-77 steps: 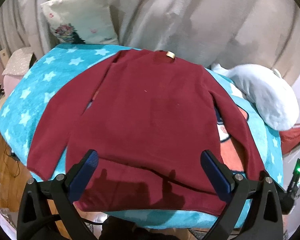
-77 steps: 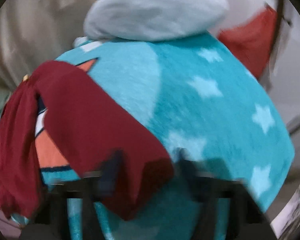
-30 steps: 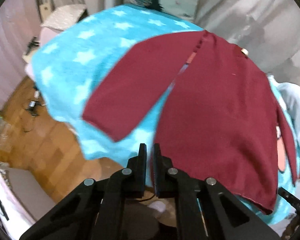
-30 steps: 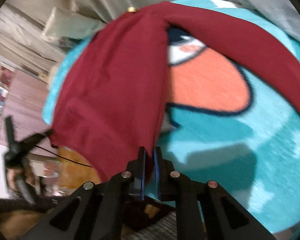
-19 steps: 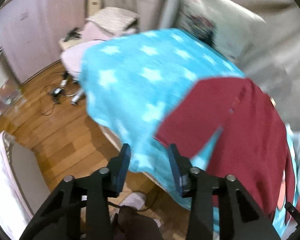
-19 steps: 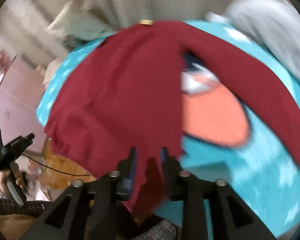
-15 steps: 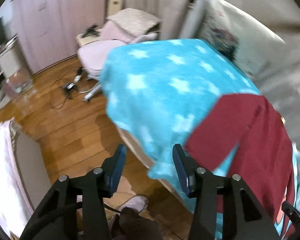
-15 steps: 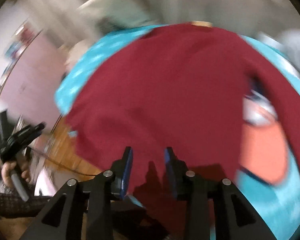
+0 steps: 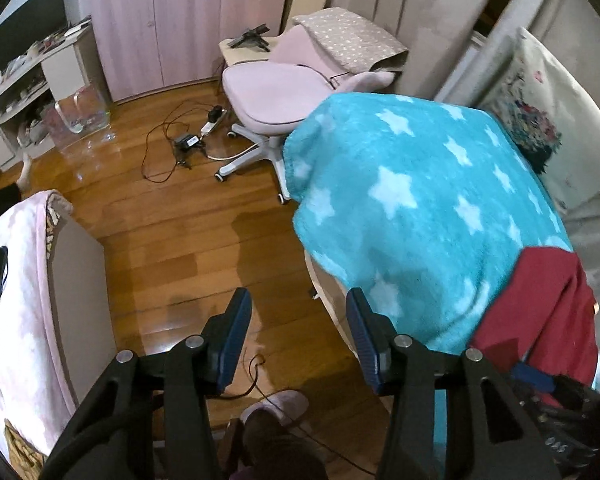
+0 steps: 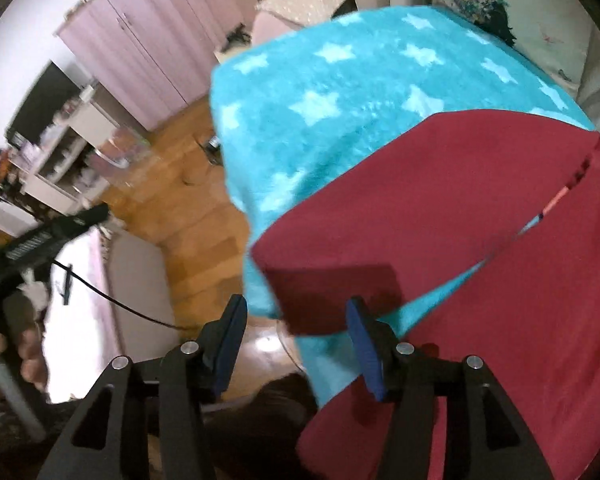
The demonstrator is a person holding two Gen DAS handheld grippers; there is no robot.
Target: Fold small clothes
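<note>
Sleeve work next, by my read: the dark red sweater (image 10: 480, 248) lies flat on the star-print blanket (image 10: 340, 92), filling the right half of my right wrist view, with one sleeve (image 10: 380, 208) angling down to a squared cuff at lower centre. My right gripper (image 10: 294, 326) hangs over that cuff, its jaws opening, nothing between the blue pads (image 10: 364, 344), only the blanket edge and the cuff below them. My left gripper (image 9: 298, 330) has its jaws apart and empty too, aimed at the wooden floor (image 9: 172, 240) beyond the blanket's edge; there the sweater is just a red wedge at the right edge of the frame. I judge the body still unfolded, so the next move calls for pinching that cuff and carrying the sleeve across the chest. Fabric looks like a soft, matte knit, limp enough to drape without springing back. Fleece under it is fluffy and may cling. Blanket corners droop rounded over the bed edge.
</note>
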